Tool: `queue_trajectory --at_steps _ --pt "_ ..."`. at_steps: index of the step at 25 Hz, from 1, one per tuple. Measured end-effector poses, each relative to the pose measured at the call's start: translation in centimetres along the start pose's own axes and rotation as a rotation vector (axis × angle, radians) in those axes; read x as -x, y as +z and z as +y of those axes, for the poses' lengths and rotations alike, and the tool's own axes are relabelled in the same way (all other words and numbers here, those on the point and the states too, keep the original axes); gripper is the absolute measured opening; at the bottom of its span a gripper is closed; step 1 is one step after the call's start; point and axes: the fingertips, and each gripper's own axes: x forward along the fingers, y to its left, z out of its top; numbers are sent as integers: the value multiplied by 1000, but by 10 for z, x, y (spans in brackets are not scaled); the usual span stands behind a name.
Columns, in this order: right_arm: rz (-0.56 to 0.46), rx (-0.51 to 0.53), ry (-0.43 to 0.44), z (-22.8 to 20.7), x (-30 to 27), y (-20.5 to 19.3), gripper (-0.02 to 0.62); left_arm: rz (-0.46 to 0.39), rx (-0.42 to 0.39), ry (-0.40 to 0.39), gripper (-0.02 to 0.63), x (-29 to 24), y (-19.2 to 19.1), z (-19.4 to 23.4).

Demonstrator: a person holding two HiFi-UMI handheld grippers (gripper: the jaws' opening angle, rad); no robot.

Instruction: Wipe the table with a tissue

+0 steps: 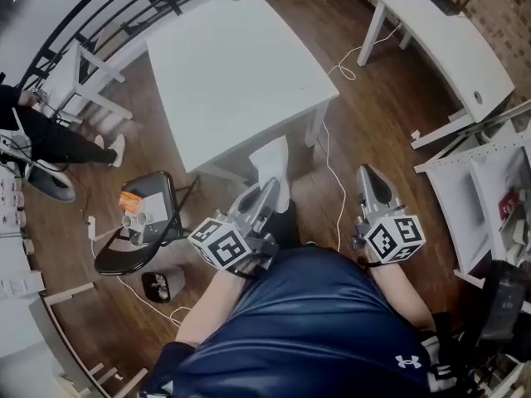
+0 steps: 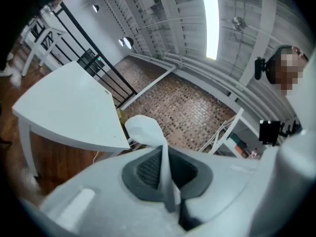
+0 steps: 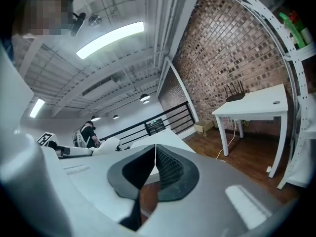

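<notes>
A white square table [image 1: 236,65] stands ahead of me on the wooden floor, its near corner toward me. My left gripper [image 1: 267,191] is held in the air short of that corner, shut on a white tissue [image 1: 272,160] that sticks up past its tips. In the left gripper view the tissue [image 2: 146,129] rises from between the closed jaws, with the table [image 2: 69,107] at the left. My right gripper [image 1: 372,181] is held to the right, tilted upward, shut with nothing between its jaws. The table's tip [image 3: 165,136] shows just beyond it in the right gripper view.
A black folding chair [image 1: 137,230] with small items stands at my left, a small bin [image 1: 163,283] below it. White cables [image 1: 333,172] run across the floor. Another white table [image 1: 452,44] stands at the right, white shelving [image 1: 485,189] beside it. A person [image 1: 50,135] is far left by a railing [image 1: 99,11].
</notes>
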Motion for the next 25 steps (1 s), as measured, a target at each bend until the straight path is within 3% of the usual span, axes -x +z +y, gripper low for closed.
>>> queue_trajectory --at_steps 5,10,18,22,25 --pt "33 33 -105 -26 -55 18 13 71 -59 -1 6 -55 31 59" --pt "86 49 -154 -32 -123 30 14 171 -89 2 6 -101 61 115" --pt "146 62 -205 -37 -200 30 14 244 -4 -5 6 -143 90 175" --pt "169 61 -222 -46 -212 27 14 259 -24 37 6 -151 92 203" --pt "178 46 -218 -50 -220 23 14 303 -98 115 6 -150 87 227"
